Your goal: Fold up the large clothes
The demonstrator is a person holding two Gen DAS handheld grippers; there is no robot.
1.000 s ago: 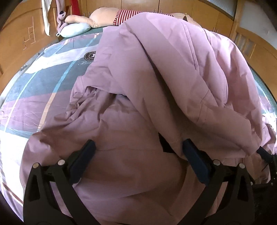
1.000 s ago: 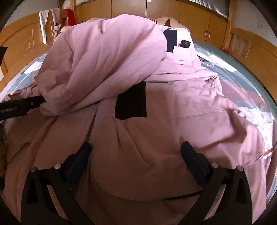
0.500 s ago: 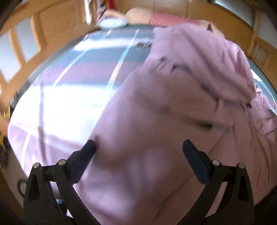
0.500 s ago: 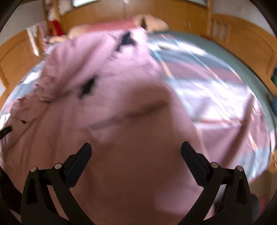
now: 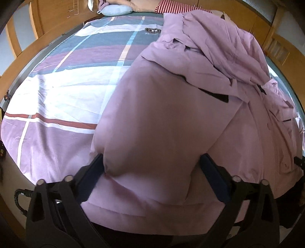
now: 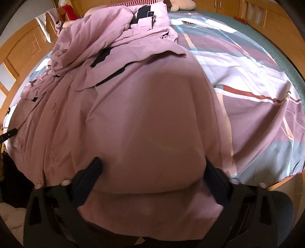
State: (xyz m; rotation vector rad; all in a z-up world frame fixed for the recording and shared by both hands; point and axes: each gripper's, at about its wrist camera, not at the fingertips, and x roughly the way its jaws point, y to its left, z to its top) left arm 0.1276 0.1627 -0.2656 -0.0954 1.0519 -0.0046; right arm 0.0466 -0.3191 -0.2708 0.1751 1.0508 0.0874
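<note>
A large pink padded jacket [image 5: 181,99] lies along the bed, its hood and sleeves bunched at the far end; it also fills the right wrist view [image 6: 133,106]. My left gripper [image 5: 152,167] is open, its jaws wide on either side of the jacket's puffy near-left hem, which bulges between them. My right gripper [image 6: 152,167] is open in the same way around the near-right hem. Black patches [image 6: 103,57] show on the jacket's front. The fingertips are partly hidden by the fabric.
The bed carries a plaid sheet [image 5: 63,91] in purple, white and grey-blue, also to the right of the jacket [image 6: 257,99]. A blue pillow [image 5: 116,9] and striped cushion lie at the head. A wooden frame [image 5: 22,47] rings the bed.
Both grippers have pulled back from the middle of the jacket to its near hem at the foot of the bed. The bunched upper part now lies farther away.
</note>
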